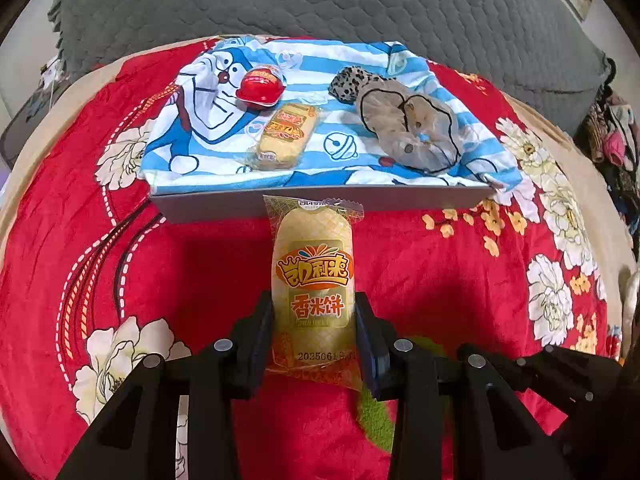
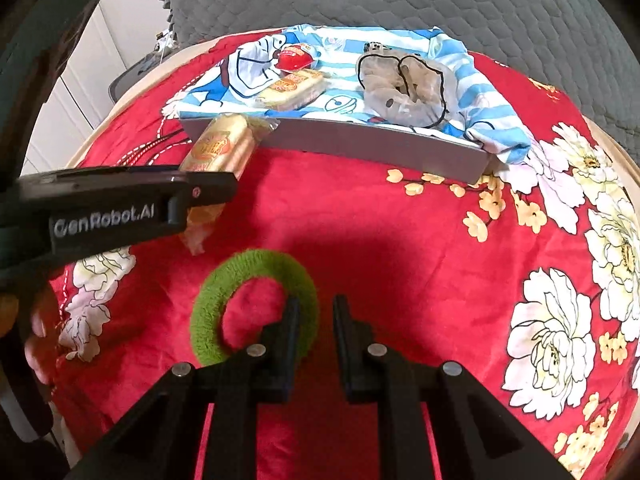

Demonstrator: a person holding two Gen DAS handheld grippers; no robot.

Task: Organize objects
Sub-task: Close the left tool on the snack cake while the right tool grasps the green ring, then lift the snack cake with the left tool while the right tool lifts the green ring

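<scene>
Rice-cracker packet (image 1: 313,280), yellow with an orange label, sits clamped between the two black pads of the left gripper (image 1: 314,320). The pads press on its lower half from either side, and the packet's upper end sticks out forward beyond the fingertips, its crimped top edge overlapping the front wall of the grey tray (image 1: 200,207) in the left wrist view. In the right wrist view the same packet (image 2: 218,148) juts out past the left gripper's branded body (image 2: 120,204), raised above the red floral blanket (image 2: 360,240) and close to the tray's near left corner (image 2: 192,126).

A blue-and-white striped cartoon cloth (image 1: 224,120) lines the tray. On it lie a second packet of the same kind (image 1: 284,136), a red domed jelly cup (image 1: 260,86) just behind that, a spotted scrunchie (image 1: 348,84) and a grey sheer scrunchie (image 1: 408,128) touching it on the right.

The right gripper (image 2: 316,312) points down at the blanket with its jaws set narrowly apart and nothing pinched between them. A green fuzzy hair tie (image 2: 256,304) lies flat on the blanket; the left finger (image 2: 290,320) of this gripper crosses over the ring's right-hand arc, while the right finger stands just outside the ring. Whether the finger touches the fuzz cannot be told. A corner of the same green tie (image 1: 376,416) shows below the held packet in the left wrist view.

A grey quilted cover (image 1: 320,0) lies behind the tray.
</scene>
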